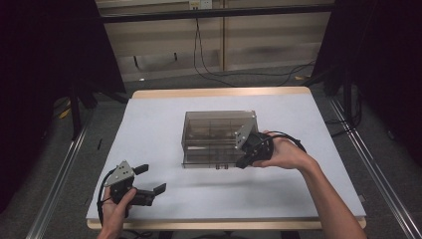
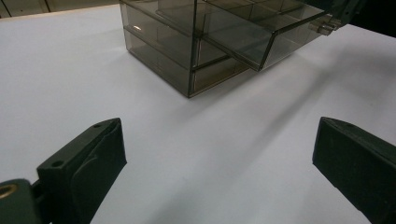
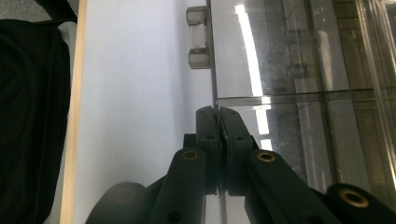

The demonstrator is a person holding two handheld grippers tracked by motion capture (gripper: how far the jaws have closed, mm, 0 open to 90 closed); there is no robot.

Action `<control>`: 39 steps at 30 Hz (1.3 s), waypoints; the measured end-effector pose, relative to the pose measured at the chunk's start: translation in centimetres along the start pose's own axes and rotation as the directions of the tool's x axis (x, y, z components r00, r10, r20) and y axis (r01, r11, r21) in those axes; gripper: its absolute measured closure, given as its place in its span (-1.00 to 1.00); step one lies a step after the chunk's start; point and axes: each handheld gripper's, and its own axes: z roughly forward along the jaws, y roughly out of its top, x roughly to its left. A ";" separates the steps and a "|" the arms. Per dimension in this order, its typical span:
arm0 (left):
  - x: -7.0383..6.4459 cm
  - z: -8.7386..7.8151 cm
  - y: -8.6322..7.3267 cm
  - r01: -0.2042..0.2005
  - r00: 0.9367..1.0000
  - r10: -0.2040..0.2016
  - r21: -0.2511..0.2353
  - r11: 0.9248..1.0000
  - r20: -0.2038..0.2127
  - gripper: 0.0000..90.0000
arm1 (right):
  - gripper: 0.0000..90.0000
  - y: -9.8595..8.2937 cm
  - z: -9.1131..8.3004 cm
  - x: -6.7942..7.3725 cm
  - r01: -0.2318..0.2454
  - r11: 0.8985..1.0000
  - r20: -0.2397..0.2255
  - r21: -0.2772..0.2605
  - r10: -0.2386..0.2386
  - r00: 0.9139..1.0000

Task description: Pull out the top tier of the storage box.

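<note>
Box (image 1: pixel 219 130): smoky clear plastic drawer unit, mid-table (image 1: pixel 149 129), long axis left-right, drawers face person. Right gripper (image 3: pixel 217 122) fingers clamped on drawer front (image 3: pixel 280 60); left gripper (image 1: pixel 149 180) fingers apart.

I see a smoky grey-brown transparent plastic drawer box (image 1: pixel 219 138) on the plain white table (image 1: pixel 149 129) with a pale wooden edge; both grippers' jaws are matt black.

Dim overall with dark room edges, overhead light putting bright streak glare on the smoky transparent plastic drawer box (image 3: pixel 280 70), soft shadows beside it on the white table sheet (image 2: pixel 70 70), near black jaws slightly blurred, high view soft and grainy.
</note>
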 end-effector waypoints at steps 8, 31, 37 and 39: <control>-0.1 0.1 0.0 -0.003 1.000 0.003 -0.001 1.000 0.007 -0.94 | 0.92 0.2 0.2 0.2 -0.007 1.000 -0.013 0.006 0.008 1.000; 0.0 0.1 0.0 -0.003 1.000 0.003 -0.002 1.000 0.004 -0.94 | 0.97 0.4 0.0 0.9 0.000 1.000 -0.032 0.016 0.000 0.999; 0.0 0.1 0.0 -0.004 1.000 0.004 0.000 1.000 0.004 -0.94 | 0.97 0.5 0.0 1.1 0.013 1.000 -0.023 0.021 -0.013 1.000; 0.0 0.1 0.0 -0.001 1.000 0.001 -0.002 1.000 0.004 -0.94 | 0.96 0.5 0.1 1.1 0.013 1.000 -0.017 0.028 -0.012 1.000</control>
